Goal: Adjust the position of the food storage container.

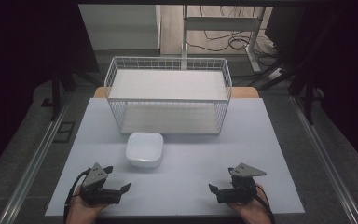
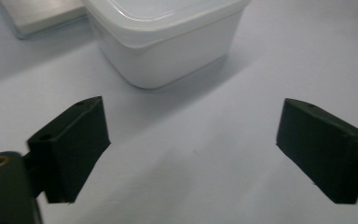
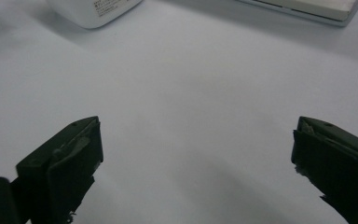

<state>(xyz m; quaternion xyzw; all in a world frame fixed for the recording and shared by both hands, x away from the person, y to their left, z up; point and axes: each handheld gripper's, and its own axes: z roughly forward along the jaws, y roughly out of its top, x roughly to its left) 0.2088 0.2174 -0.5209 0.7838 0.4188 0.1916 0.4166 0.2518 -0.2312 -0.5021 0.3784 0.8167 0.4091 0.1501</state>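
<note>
High view: the white square plastic bowl (image 1: 144,149), just before the white wire two-tier rack (image 1: 168,95), looks light, rigid, slick; grip its rim with your wide-open, empty left gripper (image 1: 119,190) or right gripper (image 1: 215,190).

White square container (image 1: 144,149) centre frame on pale table (image 1: 261,140), white wire two-tier rack (image 1: 168,95) just behind it, cables on floor (image 1: 223,42) upper right

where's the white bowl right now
In the high view the white bowl sits on the table left of centre, just in front of the wire rack and ahead of the left gripper.
</note>
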